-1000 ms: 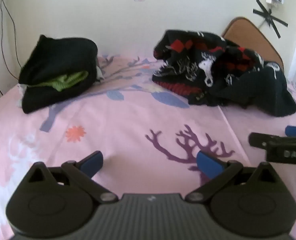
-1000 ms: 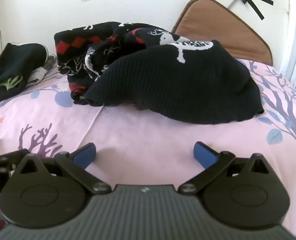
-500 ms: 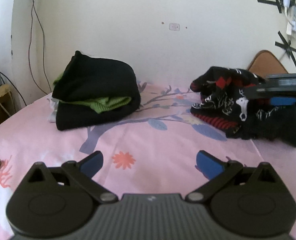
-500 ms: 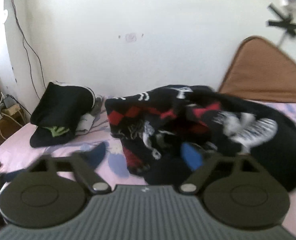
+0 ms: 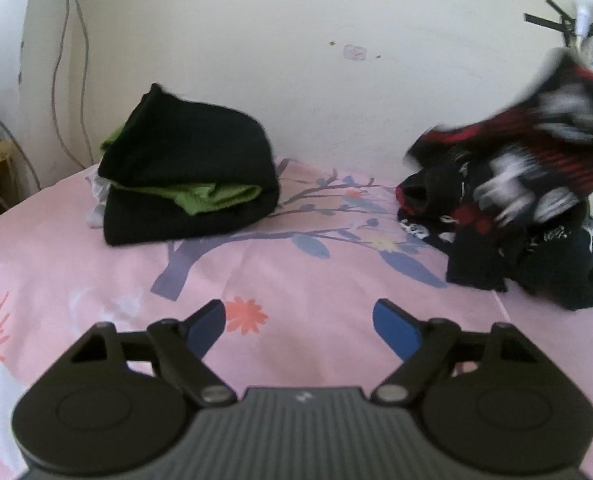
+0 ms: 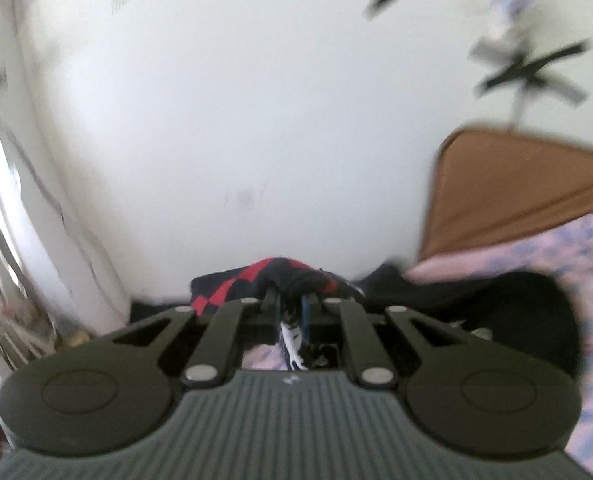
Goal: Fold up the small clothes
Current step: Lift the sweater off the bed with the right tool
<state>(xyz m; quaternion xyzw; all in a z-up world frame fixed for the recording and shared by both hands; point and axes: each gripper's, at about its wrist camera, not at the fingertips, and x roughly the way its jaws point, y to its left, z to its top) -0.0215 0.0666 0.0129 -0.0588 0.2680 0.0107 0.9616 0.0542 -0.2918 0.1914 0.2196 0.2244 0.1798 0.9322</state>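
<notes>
The black, red and white knit top (image 6: 272,276) is pinched in my right tool (image 6: 292,312). The tool's two sides are closing tight on a bunch of the cloth. In my left view the same top (image 5: 536,152) is up in the air at the right edge, blurry, above the heap of dark clothes (image 5: 528,256) on the bed. Part of it hangs down to the heap.

My left tool (image 5: 298,326) has nothing between its blue tips. Its sides stand wide apart and are closing a bit. It hangs over the pink sheet (image 5: 296,272) with tree and flower prints.

At the far left of the bed sits a folded pile (image 5: 188,176), black with a green piece in the middle. It is well apart from the heap.

Behind the bed is a pale wall (image 5: 296,60). A brown board (image 6: 520,188) leans by the wall on the right.
</notes>
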